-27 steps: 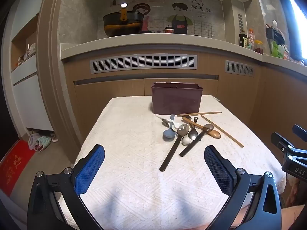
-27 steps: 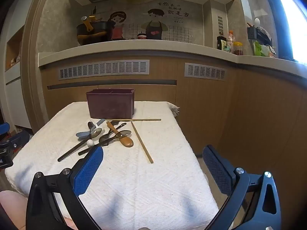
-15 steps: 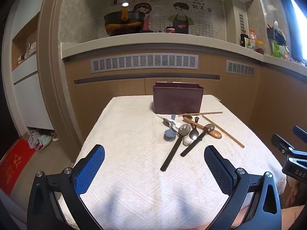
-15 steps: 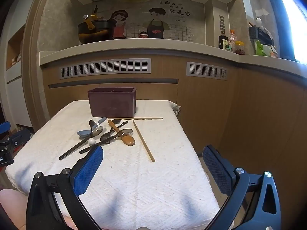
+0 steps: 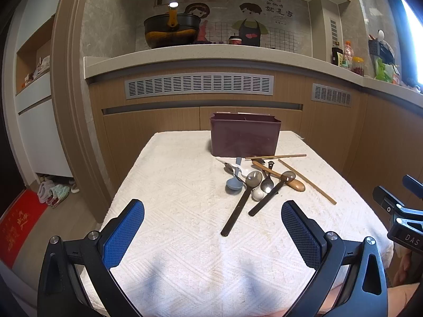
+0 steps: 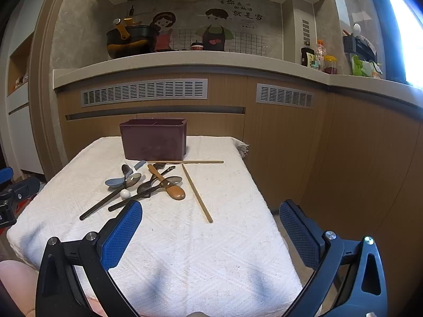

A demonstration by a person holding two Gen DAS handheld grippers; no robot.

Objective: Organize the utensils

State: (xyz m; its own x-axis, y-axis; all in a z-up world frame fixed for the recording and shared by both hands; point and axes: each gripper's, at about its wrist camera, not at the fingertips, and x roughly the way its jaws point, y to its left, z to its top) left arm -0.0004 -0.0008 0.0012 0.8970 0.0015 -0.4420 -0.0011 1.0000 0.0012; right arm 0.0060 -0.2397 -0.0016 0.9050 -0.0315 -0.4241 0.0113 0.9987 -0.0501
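The left tool (image 5: 212, 233) stood wide open above the near edge of the table (image 5: 171, 174), its blue pads (image 5: 124, 233) well apart and holding nothing. The right tool (image 6: 210, 235) was likewise wide open and empty, positioned over the near right part of the table, with its right finger past the table's right edge. Part of the right tool's black frame showed at the right border of the left wrist view.

The table was covered with a white textured cloth (image 6: 185, 251). A dark maroon box (image 5: 244, 138) stood upright at the far side of the table, open at the top; an inner divider was faintly visible, but its contents could not be made out.

The utensils lay in a loose pile just in front of the box. Two long black-handled spoons (image 5: 242, 202) pointed toward the left tool, with a small white ball (image 5: 257, 194) touching them. A light blue spoon (image 5: 234, 183) lay at the left of the pile, and a wooden spoon (image 5: 280, 177) lay at the right, crossing a small metal spoon (image 5: 267, 182). One chopstick (image 5: 275, 157) lay crosswise just beside the box's front. A second chopstick (image 6: 197, 194) ran diagonally toward the near right, clear of the pile.

Neither tool touched any utensil.
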